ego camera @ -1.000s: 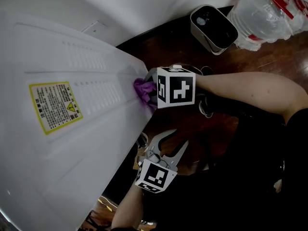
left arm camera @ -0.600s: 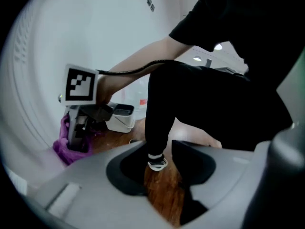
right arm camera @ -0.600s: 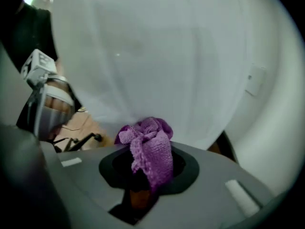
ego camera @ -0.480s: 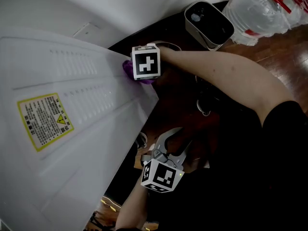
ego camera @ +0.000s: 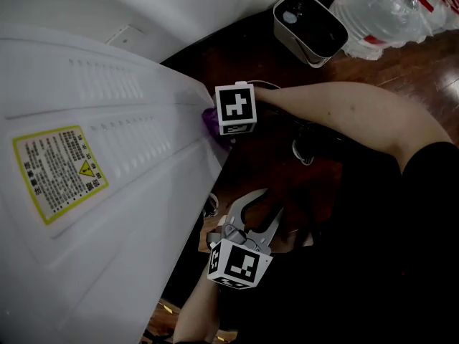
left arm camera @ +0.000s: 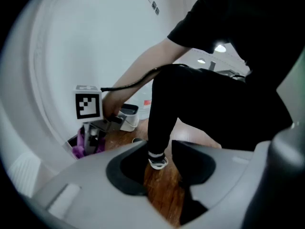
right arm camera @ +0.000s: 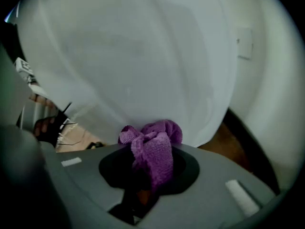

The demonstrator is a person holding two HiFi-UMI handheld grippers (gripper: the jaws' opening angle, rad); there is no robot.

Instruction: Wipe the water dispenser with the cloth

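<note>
The right gripper (right arm camera: 148, 171) is clamped on a bunched purple cloth (right arm camera: 153, 152). The wad pokes out past the jaw tips, its long axis along the jaws, and presses on the white water dispenser (right arm camera: 133, 70) just ahead. The left gripper (left arm camera: 159, 168) has its jaws apart with nothing between them. Only wooden floor (left arm camera: 159, 194) and the person's shoe (left arm camera: 157, 161) show through the gap.

The head view shows the right gripper (ego camera: 215, 124) holding the cloth (ego camera: 210, 120) at a corner of the dispenser's panel (ego camera: 107, 221). The left gripper (ego camera: 259, 210) hangs well apart, clear of the panel's edge. Only this view shows the vent slots (ego camera: 136, 136) and a yellow warning label (ego camera: 59, 170) beyond the cloth; its print is too small to read. From the cloth, the panel's edge runs diagonally past the left gripper. Beyond the right gripper sit a small white appliance (ego camera: 308, 27) and clear water jugs (ego camera: 387, 6).

The left gripper view alone shows the right gripper's marker cube (left arm camera: 88, 105) from the side.
</note>
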